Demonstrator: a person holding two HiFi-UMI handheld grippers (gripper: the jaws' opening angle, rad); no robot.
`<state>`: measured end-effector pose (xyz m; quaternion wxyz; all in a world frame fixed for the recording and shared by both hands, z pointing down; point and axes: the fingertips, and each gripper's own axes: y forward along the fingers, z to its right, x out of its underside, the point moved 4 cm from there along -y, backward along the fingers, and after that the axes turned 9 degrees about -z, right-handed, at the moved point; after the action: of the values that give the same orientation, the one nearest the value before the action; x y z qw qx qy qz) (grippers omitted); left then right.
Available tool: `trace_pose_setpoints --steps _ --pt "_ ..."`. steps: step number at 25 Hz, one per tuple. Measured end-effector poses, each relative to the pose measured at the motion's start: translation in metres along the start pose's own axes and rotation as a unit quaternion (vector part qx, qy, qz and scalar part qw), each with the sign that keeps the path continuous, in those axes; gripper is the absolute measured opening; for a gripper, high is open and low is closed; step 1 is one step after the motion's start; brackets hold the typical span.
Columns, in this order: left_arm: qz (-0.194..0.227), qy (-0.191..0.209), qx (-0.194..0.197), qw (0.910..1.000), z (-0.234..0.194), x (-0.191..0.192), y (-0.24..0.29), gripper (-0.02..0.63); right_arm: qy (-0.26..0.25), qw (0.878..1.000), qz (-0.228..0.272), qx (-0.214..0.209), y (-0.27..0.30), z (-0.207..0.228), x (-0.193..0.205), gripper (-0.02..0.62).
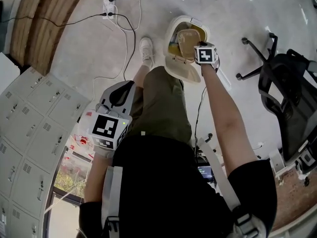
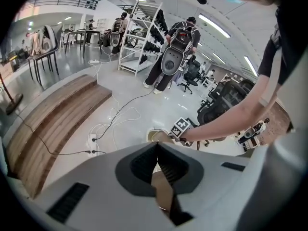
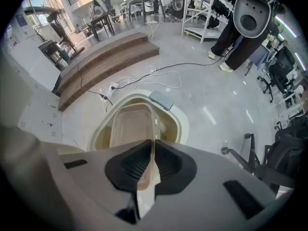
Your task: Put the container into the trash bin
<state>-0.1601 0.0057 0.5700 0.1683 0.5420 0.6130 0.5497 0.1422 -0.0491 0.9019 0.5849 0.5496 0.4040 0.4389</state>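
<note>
Large open workspace, probably robotics lab or workshop: polished grey floor (image 1: 233, 38), white shelving rack (image 2: 138, 40) far side, lockers (image 1: 29, 138) near left, office chair (image 1: 287, 95) right, wooden steps (image 2: 53, 121), floor power strip (image 1: 109, 2)

Right arm (image 1: 224, 118) reaches forward and down. Right gripper (image 3: 153, 147) has its jaws clamped on the container (image 3: 129, 126) wall. Left arm (image 1: 95, 178) is held close to the body. Left gripper (image 2: 157, 147) has its jaws together, with nothing between them.

Bright, even overhead lighting, glare streaks on the glossy floor (image 3: 216, 109), strong fisheye distortion with dark corners.
</note>
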Motion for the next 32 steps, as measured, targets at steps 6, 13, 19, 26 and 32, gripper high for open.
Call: trace_pose_setpoints --steps 6,13,19,26,32 --pt "-0.014 -0.005 -0.003 0.9999 -0.002 0.012 0.003 0.009 0.019 1.000 -0.007 0.002 0.017 -0.002 -0.005 0.032" --pt "-0.026 -0.015 -0.004 0.9995 -0.008 0.023 0.004 0.009 0.044 0.999 -0.014 0.002 0.029 -0.006 -0.013 0.034" --pt "-0.037 -0.019 0.000 0.9992 -0.011 0.028 0.003 0.009 0.070 0.997 -0.016 -0.001 0.039 -0.009 -0.017 0.037" --pt "-0.040 -0.018 0.002 0.9990 -0.013 0.031 0.002 0.009 0.091 0.995 -0.022 -0.018 0.045 -0.014 -0.013 0.041" --pt "-0.032 -0.011 -0.003 0.9994 -0.015 0.033 0.000 0.009 0.087 0.996 -0.024 -0.028 0.044 -0.021 -0.008 0.044"
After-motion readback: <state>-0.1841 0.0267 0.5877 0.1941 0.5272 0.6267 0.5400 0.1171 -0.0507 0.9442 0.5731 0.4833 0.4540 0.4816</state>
